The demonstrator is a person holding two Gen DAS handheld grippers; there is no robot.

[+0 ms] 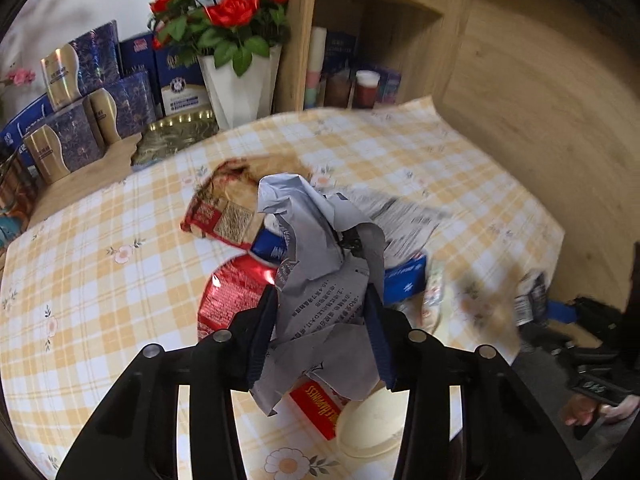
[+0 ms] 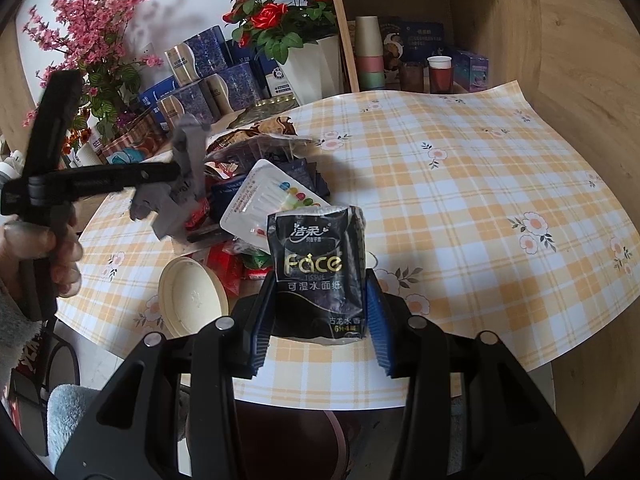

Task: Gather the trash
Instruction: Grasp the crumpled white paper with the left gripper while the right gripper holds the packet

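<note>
a crumpled sheet of grey printed paper is gripped between the blue pads of the left tongs, raised above a heap of trash on the tabletop, which is covered with a yellow checked cloth with small flowers. below and behind the paper, a shiny red wrapper, a red and brown packet, a blue packet, a small red box and a cream round lid are seen lying close together. a black tissue pack with gold lettering is clamped upright between the pads of the right tongs, near the front edge of the tabletop and just beside the heap. in the right wrist view, the left tongs are seen from the side at the left, held by a hand, with the grey paper hanging from their tip over the pile; a white card with coloured dots lies against the heap just behind the tissue pack. at the back, red roses in a white vase, blue and gold boxes and a wooden shelf with paper cups are visible; parts of the left wrist view are blurred.
</note>
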